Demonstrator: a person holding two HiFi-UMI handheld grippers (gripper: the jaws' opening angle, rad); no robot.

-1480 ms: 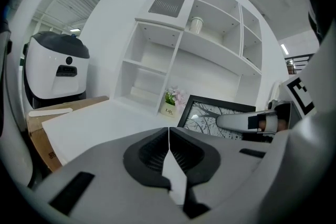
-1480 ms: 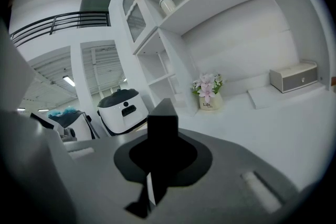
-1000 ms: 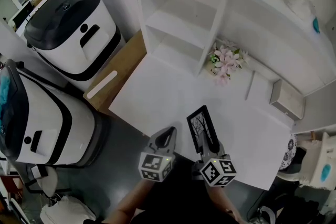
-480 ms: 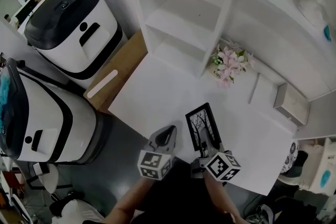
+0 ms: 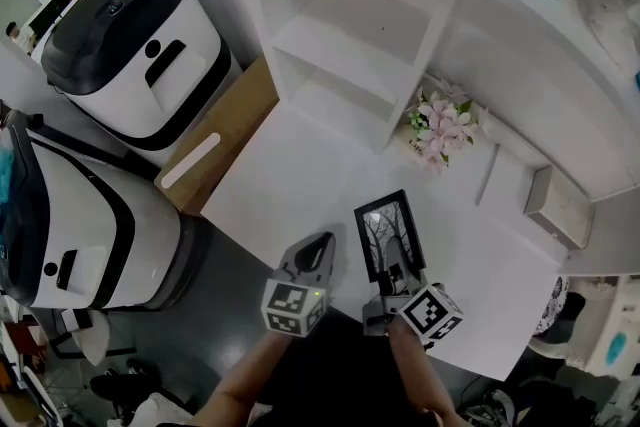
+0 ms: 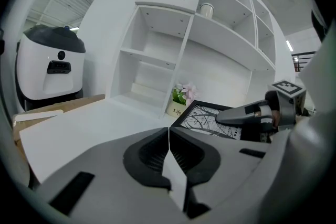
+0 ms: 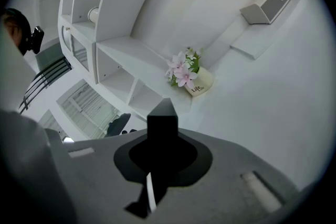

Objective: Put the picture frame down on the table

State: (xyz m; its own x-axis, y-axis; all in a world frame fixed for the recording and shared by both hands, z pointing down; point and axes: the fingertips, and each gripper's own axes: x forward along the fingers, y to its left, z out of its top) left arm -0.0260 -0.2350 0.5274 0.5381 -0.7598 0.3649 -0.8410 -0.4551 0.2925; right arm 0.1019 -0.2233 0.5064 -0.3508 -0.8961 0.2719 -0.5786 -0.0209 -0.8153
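The black picture frame (image 5: 388, 234), with a bare-tree print, hangs tilted over the near part of the white table (image 5: 290, 180). My right gripper (image 5: 396, 275) is shut on its near edge. In the right gripper view only the frame's dark edge (image 7: 162, 119) shows, sticking up between the jaws. My left gripper (image 5: 314, 253) hovers just left of the frame at the table's front edge, shut with nothing in it. In the left gripper view the picture frame (image 6: 209, 121) lies to the right of the closed left gripper (image 6: 169, 131), with the right gripper (image 6: 245, 113) on it.
A pot of pink flowers (image 5: 441, 124) stands at the back by the white shelf unit (image 5: 340, 25). A small white box (image 5: 556, 206) sits at the right. Left of the table are a wooden board (image 5: 215, 143) and two large white machines (image 5: 130, 40).
The right gripper has carried the frame a little farther over the table and turned it, so its printed face shows wider. The left gripper has barely moved.
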